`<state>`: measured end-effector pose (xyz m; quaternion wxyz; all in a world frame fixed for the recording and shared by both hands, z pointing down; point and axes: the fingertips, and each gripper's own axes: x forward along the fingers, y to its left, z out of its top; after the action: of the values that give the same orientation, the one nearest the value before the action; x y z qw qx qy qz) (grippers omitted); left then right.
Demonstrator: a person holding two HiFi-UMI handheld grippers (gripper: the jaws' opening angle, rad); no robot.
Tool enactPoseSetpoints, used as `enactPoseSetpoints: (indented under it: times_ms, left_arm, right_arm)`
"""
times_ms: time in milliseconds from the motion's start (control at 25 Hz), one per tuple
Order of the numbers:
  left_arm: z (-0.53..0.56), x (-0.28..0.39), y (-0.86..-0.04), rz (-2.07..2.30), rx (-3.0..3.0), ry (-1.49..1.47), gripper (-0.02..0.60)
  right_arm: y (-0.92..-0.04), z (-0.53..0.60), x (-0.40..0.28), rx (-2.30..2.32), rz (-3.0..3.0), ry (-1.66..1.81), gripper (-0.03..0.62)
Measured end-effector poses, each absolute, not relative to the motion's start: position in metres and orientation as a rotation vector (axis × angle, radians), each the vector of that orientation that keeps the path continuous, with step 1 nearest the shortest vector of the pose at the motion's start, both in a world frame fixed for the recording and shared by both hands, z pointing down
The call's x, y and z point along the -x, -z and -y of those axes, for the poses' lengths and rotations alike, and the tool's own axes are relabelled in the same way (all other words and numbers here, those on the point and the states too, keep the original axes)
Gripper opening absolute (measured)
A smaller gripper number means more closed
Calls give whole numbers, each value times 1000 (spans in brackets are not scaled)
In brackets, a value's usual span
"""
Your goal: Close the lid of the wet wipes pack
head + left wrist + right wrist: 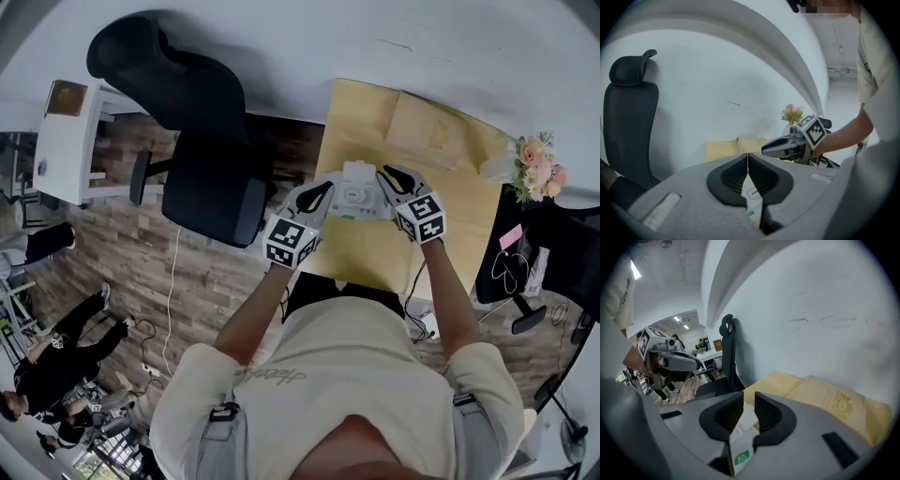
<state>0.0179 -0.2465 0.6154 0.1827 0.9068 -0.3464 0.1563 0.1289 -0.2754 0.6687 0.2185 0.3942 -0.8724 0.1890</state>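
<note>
Both tongs are working the wet wipes pack (359, 199), which is lying near the middle of the head view on the yellow table (361, 112), just ahead of the person's chest. The left gripper (747, 157) is sitting at the pack's left end with its 2 jaws clenched: in the left gripper view the tips are meeting, and the pack's white face with its "OPEN" tab is showing in the narrow slit right below them, so it is gripping the pack there. The right gripper (749, 401) is coming in at the pack's right end, its jaws parted by a slim gap; in the right gripper view a white flap of the pack is standing in that gap and a green label is peeking out lower down, though whether the pads are pressing on it is not clear. Across the pack, each tong is showing up in the other's view. A black office chair (202, 183) is standing at the upper left, beside the table.
</note>
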Motion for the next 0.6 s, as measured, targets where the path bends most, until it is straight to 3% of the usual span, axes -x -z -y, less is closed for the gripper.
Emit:
enactPoseSetpoints:
  times_ms: [600]
  left_arm:
    - [233, -13, -634, 965, -2526, -481, 18]
  right_arm:
    - [-757, 306, -127, -936, 2310, -876, 57]
